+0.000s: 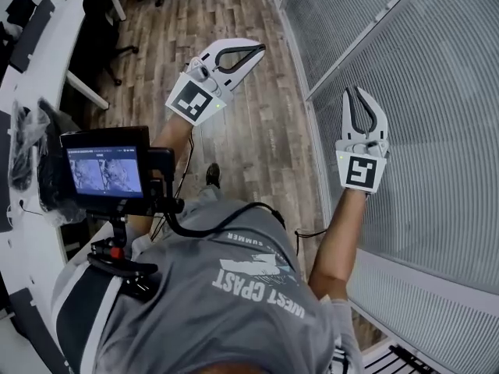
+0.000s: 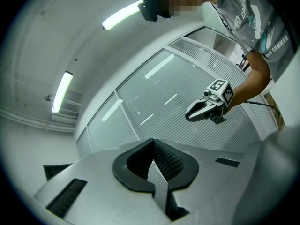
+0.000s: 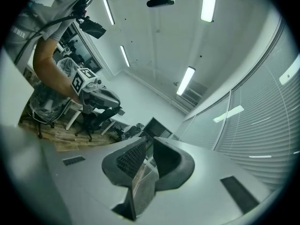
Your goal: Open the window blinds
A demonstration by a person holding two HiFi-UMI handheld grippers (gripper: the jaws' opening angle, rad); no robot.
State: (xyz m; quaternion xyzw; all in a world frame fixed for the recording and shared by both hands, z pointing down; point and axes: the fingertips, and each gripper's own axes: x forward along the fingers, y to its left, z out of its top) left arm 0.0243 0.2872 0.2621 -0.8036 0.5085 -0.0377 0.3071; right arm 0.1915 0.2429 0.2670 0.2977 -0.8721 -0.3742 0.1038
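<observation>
Closed slatted window blinds (image 1: 437, 115) fill the right side of the head view, behind a white frame bar (image 1: 355, 49). My right gripper (image 1: 355, 91) is held up right in front of the slats, shut and empty. My left gripper (image 1: 260, 49) is over the wooden floor, left of the window, also shut with nothing in it. The left gripper view looks up at the blinds (image 2: 164, 93) and shows the right gripper (image 2: 202, 110) near them. In the right gripper view the blinds (image 3: 267, 125) run along the right, with the left gripper (image 3: 101, 97) far off. No cord or wand is visible.
A long white desk (image 1: 35, 61) with black office chairs (image 1: 109, 45) runs along the left. A small monitor rig (image 1: 105, 170) hangs at the person's chest. Wooden floor (image 1: 249, 131) lies between the desk and the window wall. Ceiling lights (image 3: 206, 1) show overhead.
</observation>
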